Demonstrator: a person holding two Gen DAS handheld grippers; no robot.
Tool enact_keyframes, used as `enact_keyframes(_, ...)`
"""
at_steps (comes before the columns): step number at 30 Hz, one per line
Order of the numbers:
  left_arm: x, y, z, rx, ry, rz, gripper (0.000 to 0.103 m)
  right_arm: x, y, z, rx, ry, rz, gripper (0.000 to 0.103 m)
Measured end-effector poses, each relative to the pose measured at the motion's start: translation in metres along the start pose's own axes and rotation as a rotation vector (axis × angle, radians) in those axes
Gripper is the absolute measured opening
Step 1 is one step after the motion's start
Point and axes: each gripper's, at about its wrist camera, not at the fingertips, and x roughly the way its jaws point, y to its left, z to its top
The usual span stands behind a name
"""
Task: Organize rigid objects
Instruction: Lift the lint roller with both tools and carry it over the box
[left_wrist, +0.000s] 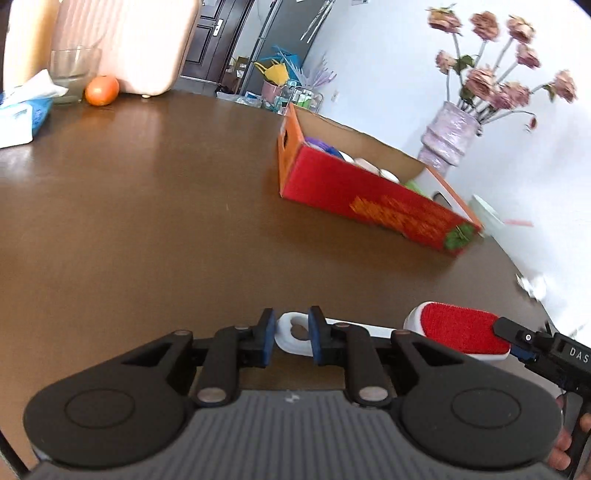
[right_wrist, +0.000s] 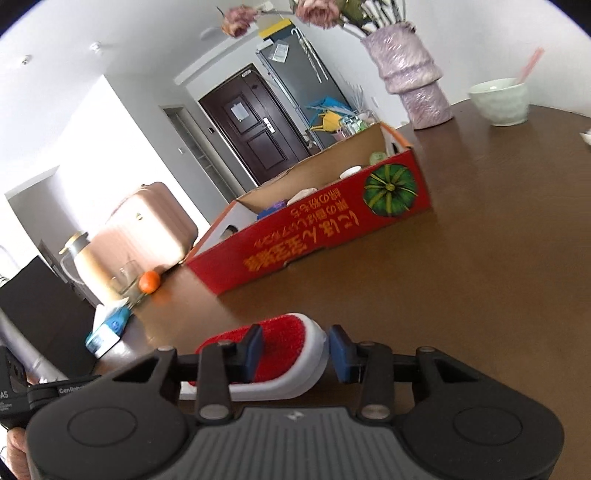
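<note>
A white lint brush with a red bristle pad (left_wrist: 458, 330) is held between both grippers above the brown table (left_wrist: 166, 206). My left gripper (left_wrist: 292, 336) is shut on its white handle loop (left_wrist: 291, 338). My right gripper (right_wrist: 295, 352) is shut on the brush head (right_wrist: 291, 343), with its blue pads on either side; its tip also shows in the left wrist view (left_wrist: 517, 338). A red cardboard box (left_wrist: 369, 195) with several small items inside stands beyond; it also shows in the right wrist view (right_wrist: 314, 236).
A purple vase of dried roses (left_wrist: 450, 136) and a pale bowl (right_wrist: 500, 101) stand behind the box. An orange (left_wrist: 101, 90), a glass (left_wrist: 72, 72), a tissue pack (left_wrist: 22, 114) and a pink suitcase (left_wrist: 144, 40) are at the far left.
</note>
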Motion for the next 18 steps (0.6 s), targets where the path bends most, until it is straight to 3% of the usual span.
enact_keyframes(6,-0.037,-0.025,-0.034,0.015,-0.030,0.013,0.018,-0.060,0.001,-0.034,-0.012,-0.056,-0.021,0.038)
enact_keyframes(18,-0.091,-0.052,-0.059,0.037,-0.129,0.005,0.018,-0.123,0.011,-0.044,-0.079,-0.158,0.023,0.038)
